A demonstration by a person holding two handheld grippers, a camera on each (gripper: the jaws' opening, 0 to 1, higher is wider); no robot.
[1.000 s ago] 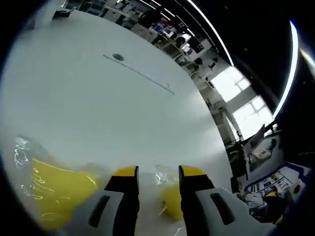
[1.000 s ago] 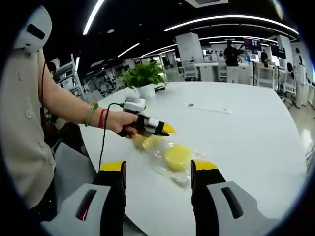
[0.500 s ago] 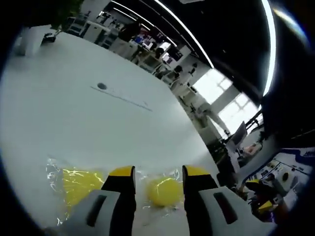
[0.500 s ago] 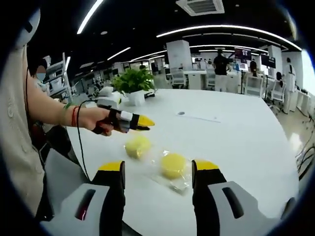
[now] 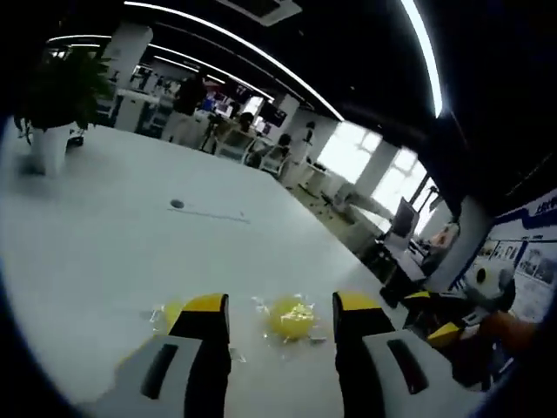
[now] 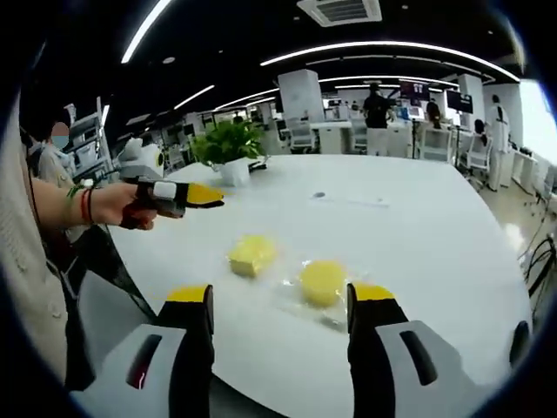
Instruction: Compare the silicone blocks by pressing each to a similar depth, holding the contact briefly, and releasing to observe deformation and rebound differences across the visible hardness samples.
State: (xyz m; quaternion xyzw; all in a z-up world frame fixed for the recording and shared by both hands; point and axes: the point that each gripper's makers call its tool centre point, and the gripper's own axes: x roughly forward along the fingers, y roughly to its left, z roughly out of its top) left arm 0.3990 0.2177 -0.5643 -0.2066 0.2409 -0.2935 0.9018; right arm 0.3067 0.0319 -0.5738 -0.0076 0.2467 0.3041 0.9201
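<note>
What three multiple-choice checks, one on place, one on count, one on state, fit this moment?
1. Where do the yellow blocks lie?
A. on the white table
B. on a chair
C. in the plant pot

2. How many yellow blocks show in the right gripper view?
A. one
B. two
C. four

3. What is the left claw doing?
A. pressing a block
B. gripping the plant
C. held above the table, off the blocks

Answers:
1 A: the squarish block and the round block lie on the white table, the round one on clear wrapping.
2 B: those two alone are yellow blocks there.
3 C: the left claw hangs in the air beside a hand, well apart from both blocks.
</note>
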